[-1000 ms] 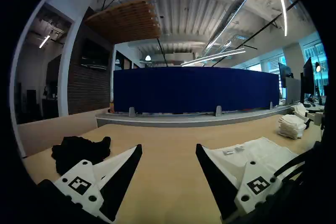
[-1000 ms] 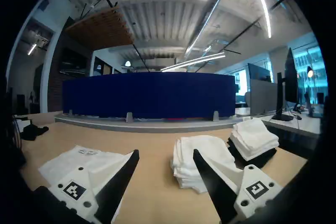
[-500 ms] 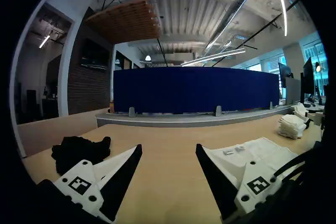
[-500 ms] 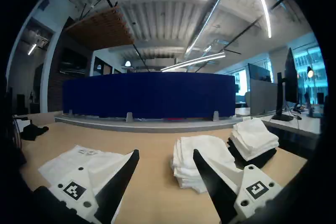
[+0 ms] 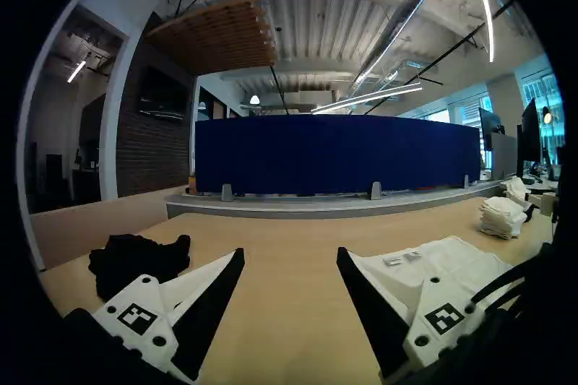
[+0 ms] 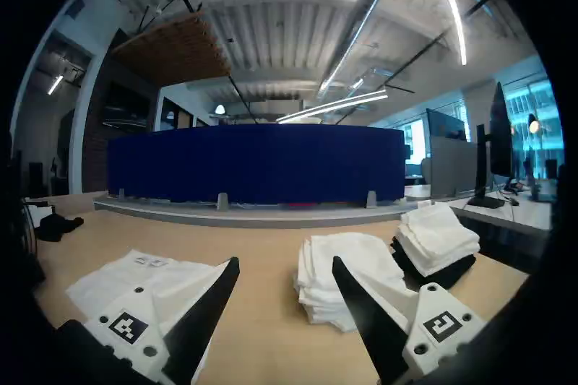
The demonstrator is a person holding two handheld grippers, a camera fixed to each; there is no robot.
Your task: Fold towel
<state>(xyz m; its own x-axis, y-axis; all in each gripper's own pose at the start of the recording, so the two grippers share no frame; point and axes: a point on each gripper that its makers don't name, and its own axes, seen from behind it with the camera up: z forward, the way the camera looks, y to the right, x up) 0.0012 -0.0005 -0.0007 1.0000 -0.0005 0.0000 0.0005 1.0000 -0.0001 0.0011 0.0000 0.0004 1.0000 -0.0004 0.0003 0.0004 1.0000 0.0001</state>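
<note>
In the left gripper view, a black cloth is lying bunched at eight o'clock, apparently pushed aside and out of the work's way. The left gripper is hovering low over the bare table with its jaws spread wide and nothing between them; it is released and looks ready to start. The towel is lying white and flat at four o'clock, partly behind the gripper's right-hand finger, with small tags showing near its far edge. It is probably laid out this way so that an edge can be pinched and carried over. A folded stack is sitting at three o'clock, well apart from the towel. A blue divider is closing off the table's far side.

In the right gripper view, the towel is showing at eight o'clock, behind the left-hand finger. The right gripper is also gaping and holding nothing. The towel is therefore lying between the two tools, likely so each can take a near corner. The stack is resting at five o'clock, just past the right-hand finger, and looks like the place for finished pieces. A second stack is perching on something dark at four o'clock, and a monitor is standing at three o'clock. Folding is not yet begun.
</note>
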